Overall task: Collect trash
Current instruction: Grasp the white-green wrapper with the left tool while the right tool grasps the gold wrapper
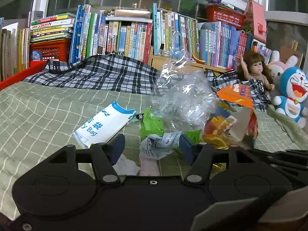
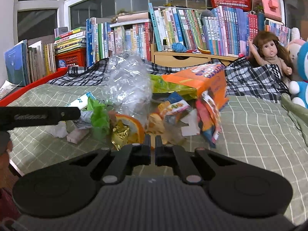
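A pile of trash lies on the green checked bedcover (image 1: 48, 111). In the left wrist view my left gripper (image 1: 151, 146) is open, its fingers on either side of a crumpled white printed wrapper (image 1: 159, 144). Around it are a green wrapper (image 1: 150, 123), a white-and-blue paper bag (image 1: 104, 127), a clear plastic bag (image 1: 184, 100) and an orange snack box (image 1: 236, 94). In the right wrist view my right gripper (image 2: 153, 143) is shut, its tips at the edge of an orange-slice wrapper (image 2: 134, 125) and gold foil (image 2: 120, 134). Whether it pinches anything is hidden.
A white tissue (image 2: 58, 130) and a pink slab (image 2: 78, 135) lie at the left of the pile. A plaid cloth (image 1: 96, 73), bookshelves (image 1: 125, 36), a doll (image 2: 271, 52) and plush toys (image 1: 292, 94) line the back and right. A red rail (image 1: 19, 77) runs on the left.
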{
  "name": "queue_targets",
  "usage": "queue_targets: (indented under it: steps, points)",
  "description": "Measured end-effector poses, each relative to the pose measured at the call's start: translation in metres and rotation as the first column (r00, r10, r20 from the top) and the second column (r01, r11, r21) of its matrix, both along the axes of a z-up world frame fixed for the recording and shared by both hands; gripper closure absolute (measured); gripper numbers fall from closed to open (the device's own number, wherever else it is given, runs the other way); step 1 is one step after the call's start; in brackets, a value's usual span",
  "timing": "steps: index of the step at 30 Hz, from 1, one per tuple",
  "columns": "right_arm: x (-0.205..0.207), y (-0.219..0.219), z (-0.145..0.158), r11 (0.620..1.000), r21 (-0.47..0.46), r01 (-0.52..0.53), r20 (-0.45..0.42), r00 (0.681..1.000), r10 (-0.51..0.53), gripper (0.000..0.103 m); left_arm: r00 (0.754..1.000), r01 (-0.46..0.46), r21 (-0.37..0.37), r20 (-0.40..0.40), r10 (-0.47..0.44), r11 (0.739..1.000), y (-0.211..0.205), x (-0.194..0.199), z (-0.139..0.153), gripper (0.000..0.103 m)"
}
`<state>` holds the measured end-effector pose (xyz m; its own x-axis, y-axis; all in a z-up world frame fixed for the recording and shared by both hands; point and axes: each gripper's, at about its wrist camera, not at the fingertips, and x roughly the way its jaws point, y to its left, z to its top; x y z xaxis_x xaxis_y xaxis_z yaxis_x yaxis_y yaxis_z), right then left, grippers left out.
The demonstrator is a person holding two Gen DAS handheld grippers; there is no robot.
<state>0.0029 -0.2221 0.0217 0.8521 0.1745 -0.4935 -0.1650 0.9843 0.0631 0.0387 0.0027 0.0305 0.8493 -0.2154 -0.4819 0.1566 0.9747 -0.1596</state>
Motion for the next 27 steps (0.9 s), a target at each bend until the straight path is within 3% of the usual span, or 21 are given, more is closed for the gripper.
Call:
queue_targets:
  steps: [1, 5, 6, 7, 9, 14, 15, 20, 21, 22, 23, 27]
  points:
    - [-0.002, 0.0, -0.001, 1.0, 0.009, -0.018, 0.008, 1.0, 0.018, 0.092, 1.0, -0.003, -0.012, -0.018, 0.003, 1.0, -0.001, 0.006, -0.003, 0.033]
    - [-0.002, 0.01, -0.004, 0.998, -0.013, -0.054, 0.005, 0.999, 0.054, 0.086, 0.996, 0.003, -0.078, -0.093, -0.01, 0.997, -0.004, 0.03, -0.016, 0.034]
    - [-0.001, 0.011, -0.005, 0.998, -0.006, -0.058, 0.003, 0.998, 0.058, 0.072, 0.995, 0.009, -0.101, -0.1, -0.019, 0.995, -0.004, 0.034, -0.019, 0.04]
    - [0.001, 0.012, -0.006, 0.998, 0.003, -0.061, 0.002, 0.998, 0.061, 0.067, 0.994, 0.013, -0.128, -0.106, -0.027, 0.992, -0.003, 0.036, -0.02, 0.055]
    - [0.004, 0.013, -0.007, 0.998, 0.019, -0.06, 0.002, 0.998, 0.06, 0.062, 0.992, 0.016, -0.168, -0.121, -0.037, 0.986, -0.002, 0.037, -0.02, 0.069]
    - [0.014, 0.019, -0.009, 0.999, 0.012, -0.043, 0.005, 0.999, 0.042, 0.054, 0.995, 0.019, -0.142, -0.092, -0.032, 0.99, -0.003, 0.028, -0.012, 0.071]
    - [0.016, 0.021, -0.009, 0.999, 0.005, -0.04, 0.008, 0.999, 0.04, 0.053, 0.996, 0.017, -0.141, -0.082, -0.029, 0.99, -0.002, 0.025, -0.009, 0.077]
    - [0.023, 0.033, -0.013, 0.999, -0.025, -0.042, 0.003, 0.999, 0.042, 0.053, 0.999, 0.008, -0.139, -0.042, -0.014, 0.99, 0.005, 0.01, 0.007, 0.076]
    - [0.023, 0.035, -0.013, 0.999, -0.03, -0.041, 0.002, 0.999, 0.041, 0.068, 0.999, 0.003, -0.132, -0.035, -0.008, 0.991, 0.006, 0.008, 0.009, 0.076]
    - [0.022, 0.036, -0.012, 0.999, -0.035, -0.037, 0.006, 0.999, 0.037, 0.072, 0.999, -0.002, -0.127, -0.032, -0.002, 0.992, 0.008, 0.006, 0.011, 0.076]
    - [0.021, 0.037, -0.012, 0.999, -0.037, -0.036, 0.007, 0.999, 0.036, 0.085, 1.0, -0.007, -0.124, -0.028, 0.003, 0.992, 0.01, 0.003, 0.012, 0.076]
    - [0.012, 0.031, -0.008, 0.999, -0.007, -0.035, 0.013, 0.999, 0.035, 0.097, 1.0, -0.02, -0.128, -0.015, 0.018, 0.992, 0.019, -0.009, 0.017, 0.076]
